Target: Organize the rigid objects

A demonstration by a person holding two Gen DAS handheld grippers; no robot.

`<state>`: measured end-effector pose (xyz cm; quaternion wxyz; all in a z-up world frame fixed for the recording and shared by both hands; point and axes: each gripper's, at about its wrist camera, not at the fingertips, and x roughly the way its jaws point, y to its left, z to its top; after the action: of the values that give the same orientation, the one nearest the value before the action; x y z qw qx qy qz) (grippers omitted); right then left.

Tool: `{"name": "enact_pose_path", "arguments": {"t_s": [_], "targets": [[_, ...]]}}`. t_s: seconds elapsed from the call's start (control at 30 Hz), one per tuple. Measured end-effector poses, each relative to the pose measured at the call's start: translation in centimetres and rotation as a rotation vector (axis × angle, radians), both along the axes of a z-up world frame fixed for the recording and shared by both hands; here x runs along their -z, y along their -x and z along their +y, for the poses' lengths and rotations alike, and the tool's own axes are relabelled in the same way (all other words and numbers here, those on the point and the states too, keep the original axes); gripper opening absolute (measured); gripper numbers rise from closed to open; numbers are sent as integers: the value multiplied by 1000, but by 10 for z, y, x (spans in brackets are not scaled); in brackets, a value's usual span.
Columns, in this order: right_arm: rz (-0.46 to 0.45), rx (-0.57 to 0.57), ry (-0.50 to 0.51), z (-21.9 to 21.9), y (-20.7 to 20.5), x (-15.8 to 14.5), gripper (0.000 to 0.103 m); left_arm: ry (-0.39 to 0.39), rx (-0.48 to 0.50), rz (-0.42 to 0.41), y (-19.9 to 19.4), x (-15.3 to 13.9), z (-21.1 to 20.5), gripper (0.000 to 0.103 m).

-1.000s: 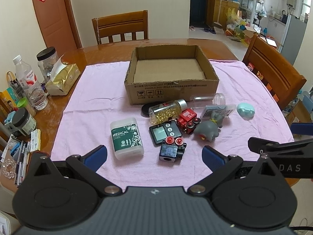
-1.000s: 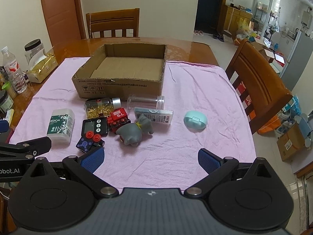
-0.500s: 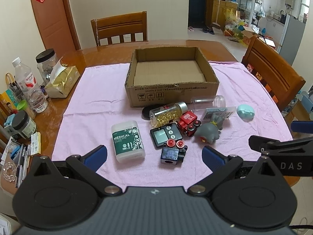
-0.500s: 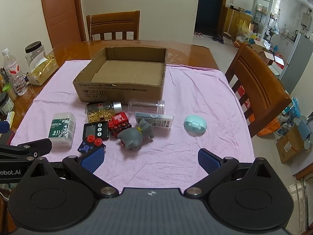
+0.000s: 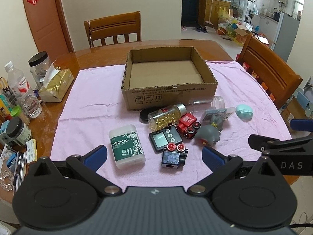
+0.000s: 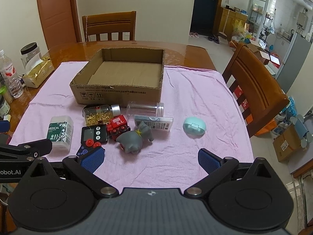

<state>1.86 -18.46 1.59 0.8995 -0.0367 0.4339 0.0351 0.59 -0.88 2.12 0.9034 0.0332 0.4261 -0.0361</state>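
Note:
An open cardboard box (image 5: 168, 96) (image 6: 117, 96) stands empty on the pink cloth. In front of it lie a white MEDICAL swab box (image 5: 127, 145) (image 6: 59, 132), a jar of gold pins (image 5: 166, 115), a black timer (image 5: 165, 138), a red toy truck (image 5: 187, 124), a blue toy with red knobs (image 5: 174, 156), a grey toy animal (image 5: 210, 132) (image 6: 135, 137), a clear jar (image 6: 145, 108), a flat card pack (image 6: 154, 122) and a mint case (image 6: 194, 128). My left gripper (image 5: 154, 157) and right gripper (image 6: 149, 158) are both open and empty, above the cloth's near edge.
Bottles (image 5: 22, 92), jars (image 5: 39, 66), a gold tissue pack (image 5: 56, 87) and pens (image 5: 18, 162) crowd the table's left side. Wooden chairs stand behind (image 5: 113, 29) and to the right (image 6: 252, 90). The table edge drops off at the right.
Both grippers have drawn back and up a little, so the objects sit slightly farther away in view. Nothing on the cloth has moved.

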Motion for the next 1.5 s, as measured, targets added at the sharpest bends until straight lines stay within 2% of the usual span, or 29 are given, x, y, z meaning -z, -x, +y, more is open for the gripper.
{"name": "enact_pose_path", "arguments": {"t_s": [0.4, 0.63, 0.87, 1.0, 1.13, 1.23, 1.37, 1.5], "targets": [[-10, 2, 14, 5, -3, 6, 103, 12, 75, 13, -10, 15, 7, 102], [3, -21, -18, 6, -6, 28, 103, 30, 138, 22, -15, 34, 18, 102], [62, -8, -68, 11, -11, 58, 103, 30, 180, 55, -28, 59, 32, 102], [88, -6, -87, 15, -14, 70, 103, 47, 202, 69, -50, 67, 44, 102], [106, -9, -60, 21, -18, 84, 103, 71, 214, 18, -84, 71, 57, 102], [135, 3, -57, 24, -21, 94, 103, 68, 216, 19, -117, 85, 63, 102], [162, 26, -56, 27, -22, 101, 103, 99, 276, 85, -147, 108, 63, 102], [173, 47, -55, 27, -22, 104, 103, 99, 322, 149, -153, 123, 63, 102]]}}
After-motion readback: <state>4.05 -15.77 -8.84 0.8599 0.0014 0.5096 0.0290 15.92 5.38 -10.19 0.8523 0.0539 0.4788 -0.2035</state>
